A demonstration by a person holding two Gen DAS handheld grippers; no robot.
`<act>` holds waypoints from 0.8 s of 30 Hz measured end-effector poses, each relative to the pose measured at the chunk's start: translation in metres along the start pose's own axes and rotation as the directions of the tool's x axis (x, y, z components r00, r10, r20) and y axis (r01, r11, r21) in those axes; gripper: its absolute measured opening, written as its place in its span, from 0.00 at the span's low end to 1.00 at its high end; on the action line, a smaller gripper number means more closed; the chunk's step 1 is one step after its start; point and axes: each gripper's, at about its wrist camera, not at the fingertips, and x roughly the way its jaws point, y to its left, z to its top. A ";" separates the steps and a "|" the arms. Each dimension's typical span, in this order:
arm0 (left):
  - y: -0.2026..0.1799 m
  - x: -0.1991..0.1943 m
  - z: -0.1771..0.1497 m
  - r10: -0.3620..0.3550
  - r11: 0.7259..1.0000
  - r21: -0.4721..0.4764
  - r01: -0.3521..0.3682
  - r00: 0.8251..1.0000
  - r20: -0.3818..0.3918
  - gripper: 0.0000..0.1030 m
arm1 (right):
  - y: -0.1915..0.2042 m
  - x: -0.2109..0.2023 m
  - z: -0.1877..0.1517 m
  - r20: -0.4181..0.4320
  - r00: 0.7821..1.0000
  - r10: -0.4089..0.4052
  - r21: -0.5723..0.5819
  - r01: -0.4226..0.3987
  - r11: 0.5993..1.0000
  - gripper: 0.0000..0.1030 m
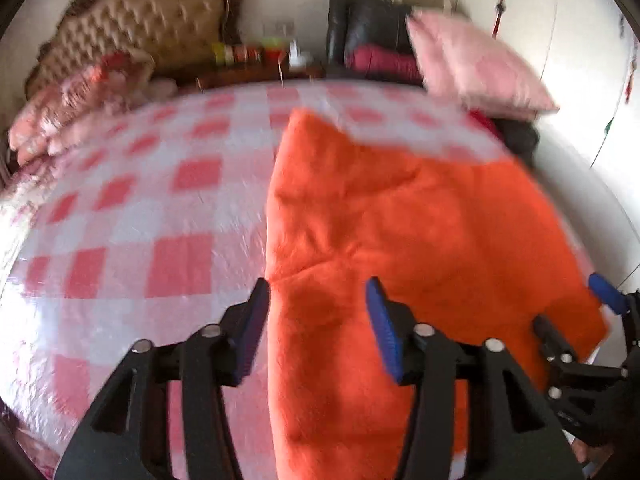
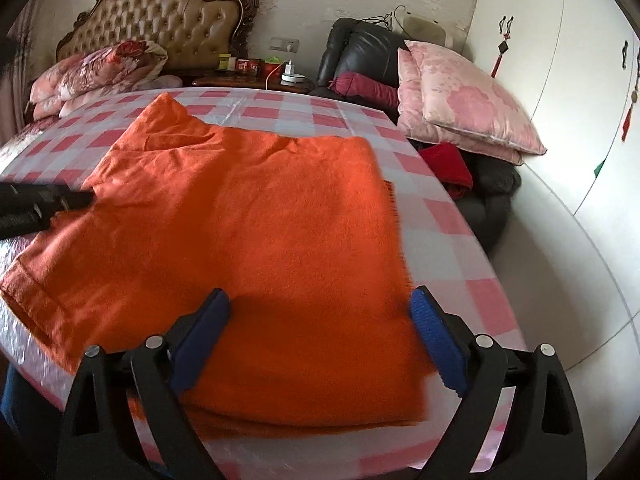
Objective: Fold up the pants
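We are hovering both grippers, the left gripper (image 1: 316, 328) and right gripper (image 2: 320, 344), jaws apart and empty, over the orange pants (image 2: 256, 216) lying partly folded beneath our fingers, likely needing a fresh edge grasp next.

We carry two matching tools; our left gripper (image 1: 316, 294) has black angular arms with cut-out slots, round silver screws at the joints, and ribbed blue pads (image 1: 382, 326) on its fingers; our right gripper (image 2: 320, 302) is built the same, black frame, silver screws, blue pads (image 2: 434, 338); a strip of dark blue clothing (image 2: 14, 400) shows below.
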 end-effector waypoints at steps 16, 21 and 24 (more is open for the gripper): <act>-0.028 -0.138 -0.063 -0.003 1.000 0.010 0.002 0.996 0.093 0.98 | -0.014 -0.117 -0.022 0.050 0.998 0.044 0.096 -0.048 0.994 0.85; -0.033 -0.142 -0.063 -0.026 1.000 0.018 0.024 0.993 0.115 0.98 | -0.017 -0.114 -0.021 0.048 0.998 0.032 0.093 -0.036 0.995 0.85; -0.035 -0.141 -0.064 -0.040 0.999 0.024 0.037 0.993 0.110 0.98 | -0.017 -0.114 -0.023 0.044 0.998 0.033 0.096 -0.038 0.995 0.85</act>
